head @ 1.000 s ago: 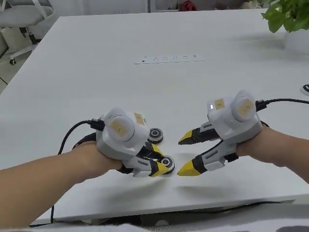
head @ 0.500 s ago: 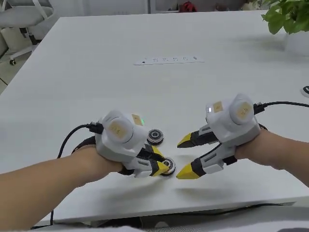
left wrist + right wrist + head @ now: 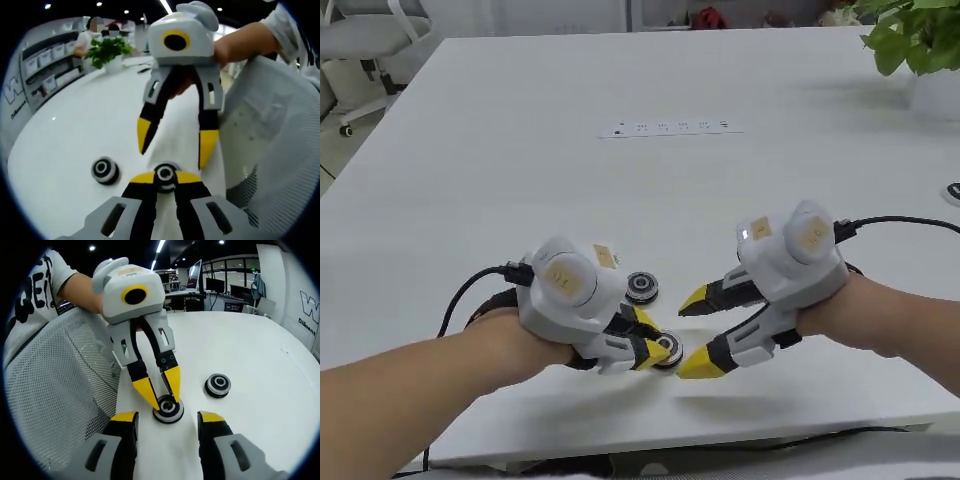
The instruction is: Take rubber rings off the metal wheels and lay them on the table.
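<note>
metal wheel (image 3: 168, 410) sits clamped in the left tongs (image 3: 165, 178), right tongs (image 3: 686, 333) gaping empty just beside

My left gripper (image 3: 653, 352) and right gripper (image 3: 692, 332) have smooth, faintly glossy white-grey plastic shells, and their matt black jaws are capped with matt yellow tips. The wheel (image 3: 165, 177) pinched in the left one and the second wheel (image 3: 105, 170) each show a bright, polished metal hub inside a dull black rubber ring (image 3: 96, 171). Both rest on a smooth white table (image 3: 620, 190) with a soft satin sheen, and the chair back (image 3: 55, 410) beside it is coarse white woven mesh.
</note>
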Demonstrator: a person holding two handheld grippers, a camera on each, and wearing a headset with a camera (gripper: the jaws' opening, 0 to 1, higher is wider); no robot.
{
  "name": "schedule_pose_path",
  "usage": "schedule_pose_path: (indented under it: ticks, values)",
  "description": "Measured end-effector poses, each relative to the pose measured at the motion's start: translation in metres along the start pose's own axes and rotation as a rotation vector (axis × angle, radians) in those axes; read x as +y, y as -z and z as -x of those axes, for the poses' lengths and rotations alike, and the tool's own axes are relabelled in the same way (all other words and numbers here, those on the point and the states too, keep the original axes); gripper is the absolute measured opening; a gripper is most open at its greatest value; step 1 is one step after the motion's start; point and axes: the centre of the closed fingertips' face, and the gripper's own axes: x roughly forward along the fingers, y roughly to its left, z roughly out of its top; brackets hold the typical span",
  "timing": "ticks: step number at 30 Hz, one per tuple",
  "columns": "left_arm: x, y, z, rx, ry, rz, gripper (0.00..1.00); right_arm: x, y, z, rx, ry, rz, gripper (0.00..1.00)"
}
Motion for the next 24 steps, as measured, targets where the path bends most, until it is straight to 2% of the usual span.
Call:
schedule_pose_path:
  ticks: [7, 17, 24]
  values:
    - [0.001, 0.000, 0.000, -0.003, -0.001, -0.009, 0.14, 0.002, -0.001, -0.004, -0.016, -0.017, -0.033, 0.42]
    - [0.001, 0.000, 0.000, -0.008, -0.006, -0.006, 0.14, 0.001, 0.004, -0.010, -0.042, -0.014, -0.111, 0.37]
    - [0.002, 0.000, 0.000, -0.010, -0.008, -0.009, 0.13, 0.000, 0.008, -0.014, -0.044, -0.011, -0.132, 0.33]
